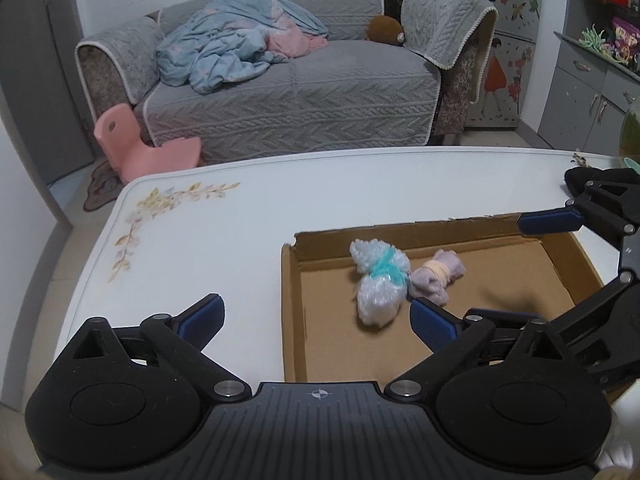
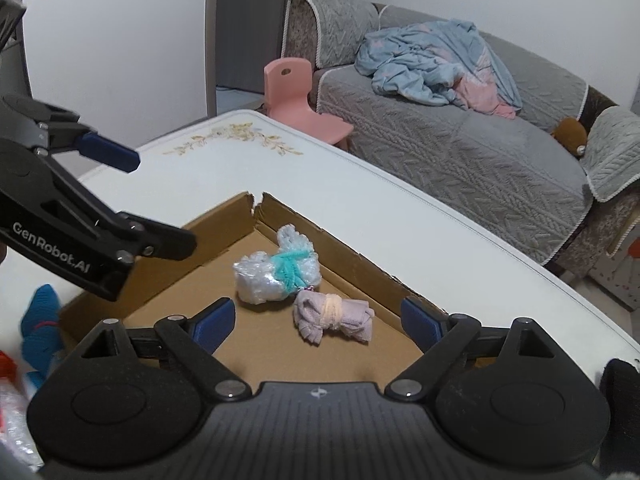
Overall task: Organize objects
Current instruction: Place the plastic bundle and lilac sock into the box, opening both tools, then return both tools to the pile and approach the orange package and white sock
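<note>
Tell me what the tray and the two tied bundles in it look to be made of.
The tray looks like brown corrugated cardboard, matte, with torn, ragged edges. The pale blue bundle looks like fluffy knit or chenille fabric, slightly shiny, tied with a teal fuzzy strand, possibly a pipe cleaner. The lilac bundle looks like soft matte knit cloth, bound by a cream elastic band.

The left gripper (image 1: 316, 316) hangs with its 2 fingers spread wide, holding nothing. The right gripper (image 2: 316, 322) is likewise spread wide and empty.
</note>
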The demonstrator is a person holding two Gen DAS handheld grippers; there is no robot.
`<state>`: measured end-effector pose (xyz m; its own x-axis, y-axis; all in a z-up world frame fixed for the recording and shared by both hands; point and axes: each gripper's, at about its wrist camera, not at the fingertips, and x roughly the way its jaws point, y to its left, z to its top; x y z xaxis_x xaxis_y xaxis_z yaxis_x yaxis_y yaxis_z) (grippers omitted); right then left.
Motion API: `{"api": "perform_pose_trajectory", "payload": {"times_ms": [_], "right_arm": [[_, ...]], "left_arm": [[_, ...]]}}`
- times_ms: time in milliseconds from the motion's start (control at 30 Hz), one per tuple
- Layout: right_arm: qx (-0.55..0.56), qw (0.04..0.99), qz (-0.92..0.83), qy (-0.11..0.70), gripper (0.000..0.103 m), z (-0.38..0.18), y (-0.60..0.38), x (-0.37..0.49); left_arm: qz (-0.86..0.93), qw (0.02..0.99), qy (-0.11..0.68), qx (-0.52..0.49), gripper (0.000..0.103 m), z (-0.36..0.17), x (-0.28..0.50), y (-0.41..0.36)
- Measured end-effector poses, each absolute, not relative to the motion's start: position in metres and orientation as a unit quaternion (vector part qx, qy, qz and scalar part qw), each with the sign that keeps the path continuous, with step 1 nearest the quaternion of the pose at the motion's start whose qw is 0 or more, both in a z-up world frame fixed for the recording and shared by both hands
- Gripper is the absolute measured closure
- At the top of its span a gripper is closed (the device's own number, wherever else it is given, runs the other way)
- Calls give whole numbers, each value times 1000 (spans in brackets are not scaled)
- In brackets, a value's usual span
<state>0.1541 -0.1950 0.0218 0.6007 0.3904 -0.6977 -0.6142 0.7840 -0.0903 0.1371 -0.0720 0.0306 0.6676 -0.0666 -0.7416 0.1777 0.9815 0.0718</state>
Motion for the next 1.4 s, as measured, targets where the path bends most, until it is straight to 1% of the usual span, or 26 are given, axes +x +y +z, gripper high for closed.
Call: {"api": "perform_pose_trajectory", "payload": {"times_ms": [167, 400, 633, 767, 967, 1233, 1400], "right_arm": [[-160, 884, 278, 341, 12, 31, -199, 141], [-156, 889, 268, 338, 11, 38, -210, 122], [-154, 894, 260, 331, 6, 45, -233, 89], [-151, 895, 259, 331, 3, 46, -247, 65], [-125, 901, 233, 344, 3, 36, -263, 38], [-94, 903, 231, 350, 1, 1, -281, -17], [-65, 900, 218, 371, 1, -25, -286, -25]], "left_arm": [[-65, 913, 398, 63, 1, 40, 116, -64], [-60, 917, 390, 59, 1, 55, 90, -46], [-51, 921, 382, 51, 1, 56, 42, -10], [-29, 916, 398, 26, 1, 46, 14, 14], [-16, 916, 400, 1, 1, 31, -23, 25], [-7, 914, 404, 14, 1, -6, -75, 30], [-9, 908, 419, 12, 1, -30, -86, 33]]}}
